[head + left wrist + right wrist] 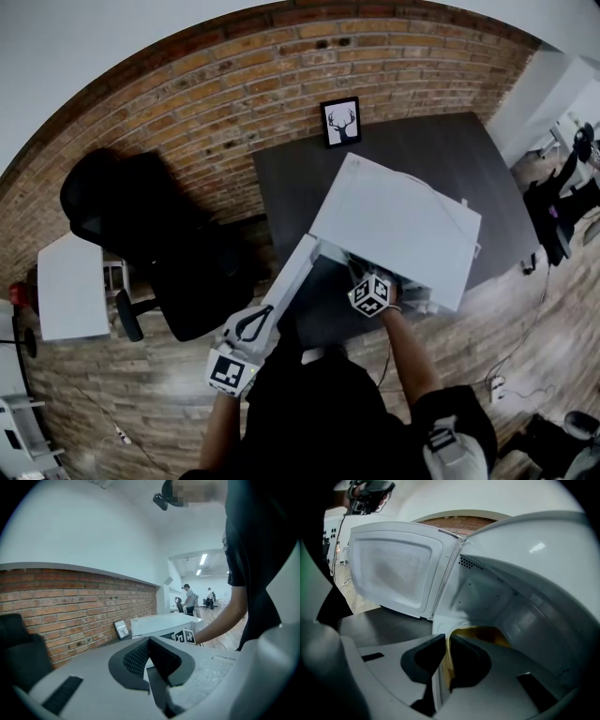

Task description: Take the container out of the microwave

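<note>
1. The right tongs are clamped on the near wall of the yellow container. One pad is inside the rim and the other is outside.
2. The container sits on the cavity floor of the microwave, fully inside the opening.
3. The left tongs are together, and nothing can be made out between the pads. In the head view they sit at the free edge of the door, which is swung wide open to the near left of the microwave. They probably steady the door.
4. The microwave stands on the dark table, in front of a brick wall.

Task status, as judged:
- Done: the door is open, the cavity has been reached and the container is gripped.
- Left: the container has not yet been drawn out through the opening. It must clear the sill and the door, then be set down outside, presumably on the table near the microwave.
</note>
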The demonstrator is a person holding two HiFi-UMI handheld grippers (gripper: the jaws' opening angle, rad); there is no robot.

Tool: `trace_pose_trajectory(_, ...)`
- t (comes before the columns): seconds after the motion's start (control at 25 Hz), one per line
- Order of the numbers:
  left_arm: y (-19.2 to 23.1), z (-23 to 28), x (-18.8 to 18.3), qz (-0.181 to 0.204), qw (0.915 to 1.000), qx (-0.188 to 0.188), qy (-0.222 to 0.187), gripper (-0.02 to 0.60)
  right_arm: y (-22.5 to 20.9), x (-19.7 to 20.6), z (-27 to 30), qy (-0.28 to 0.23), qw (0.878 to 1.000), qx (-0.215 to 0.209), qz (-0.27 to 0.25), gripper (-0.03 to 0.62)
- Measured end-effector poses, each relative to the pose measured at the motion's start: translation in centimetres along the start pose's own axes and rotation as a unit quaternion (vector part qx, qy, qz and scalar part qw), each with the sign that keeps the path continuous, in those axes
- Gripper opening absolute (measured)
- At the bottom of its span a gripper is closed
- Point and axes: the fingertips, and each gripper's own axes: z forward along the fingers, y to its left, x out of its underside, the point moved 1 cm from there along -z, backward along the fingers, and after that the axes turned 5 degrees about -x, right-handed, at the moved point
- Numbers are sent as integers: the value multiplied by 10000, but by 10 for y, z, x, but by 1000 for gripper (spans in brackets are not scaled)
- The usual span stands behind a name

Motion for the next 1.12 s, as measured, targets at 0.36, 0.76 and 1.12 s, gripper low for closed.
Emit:
trace_pose_trajectory(0.36,-4,-6,2,-60,9999,-78,-24,3,14,0,-7,-82,9998,-172,-104,29)
trace_pose_trajectory(0.76,-17,-9,1,-40,10000,-66,-51,2,28,6,-16,-65,9992,-378,-133,29)
trace_pose_trajectory(1.12,-33,-11,-2,-19,10000,-8,-92,3,42,10,-32,-4,9982,-497,-348,29)
